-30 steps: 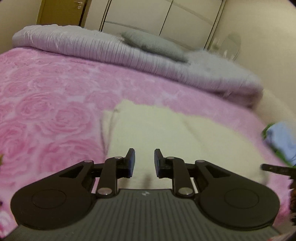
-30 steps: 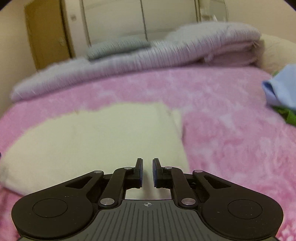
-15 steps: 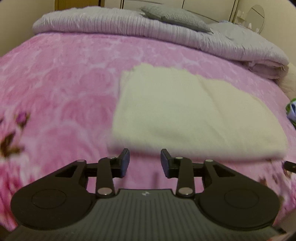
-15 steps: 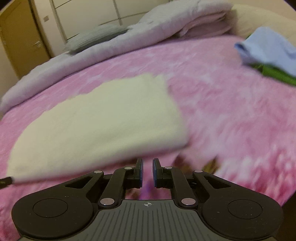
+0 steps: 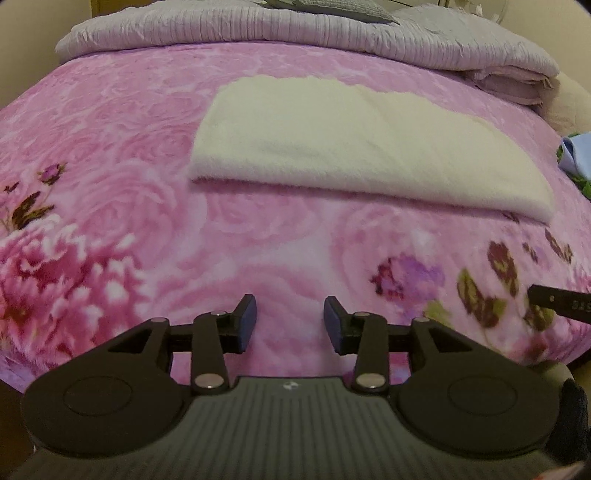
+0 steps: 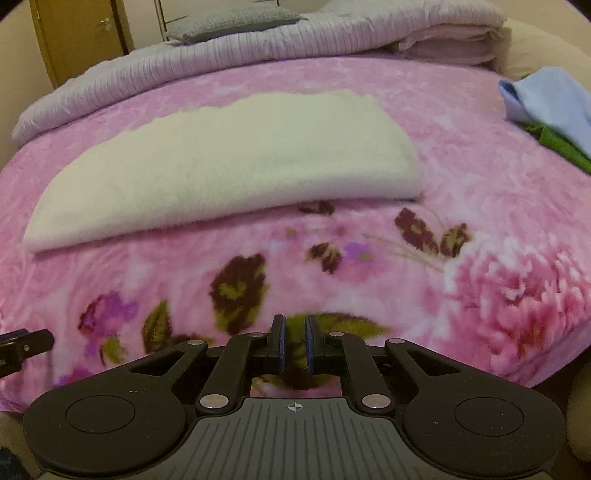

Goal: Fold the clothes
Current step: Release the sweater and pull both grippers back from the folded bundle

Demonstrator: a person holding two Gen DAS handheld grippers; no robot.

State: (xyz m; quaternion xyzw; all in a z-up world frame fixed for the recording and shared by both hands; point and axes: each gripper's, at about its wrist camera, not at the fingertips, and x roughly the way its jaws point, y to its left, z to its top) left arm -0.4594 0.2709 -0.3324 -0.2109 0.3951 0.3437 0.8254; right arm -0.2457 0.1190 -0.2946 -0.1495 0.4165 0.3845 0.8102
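A folded cream cloth (image 5: 354, 147) lies flat mid-bed on the pink floral blanket (image 5: 110, 155) (a rumpled lilac quilt (image 5: 258, 26) bunched at the far end). Nearer, the left gripper (image 5: 290, 319) is opening with nothing between its jaws, and the right gripper (image 6: 293, 341) is closed and empty. Blue and green clothes (image 6: 546, 103) sit at the right edge, a wooden door (image 6: 81, 33) beyond.

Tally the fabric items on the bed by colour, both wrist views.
Cream: 1, folded garment
Pink floral: 1, blanket covering the bed
Lilac: 1, ribbed quilt at the far end
Grey: 1, pillow on the quilt
Light blue: 1, cloth
Green: 1, cloth under the blue one
Total: 6
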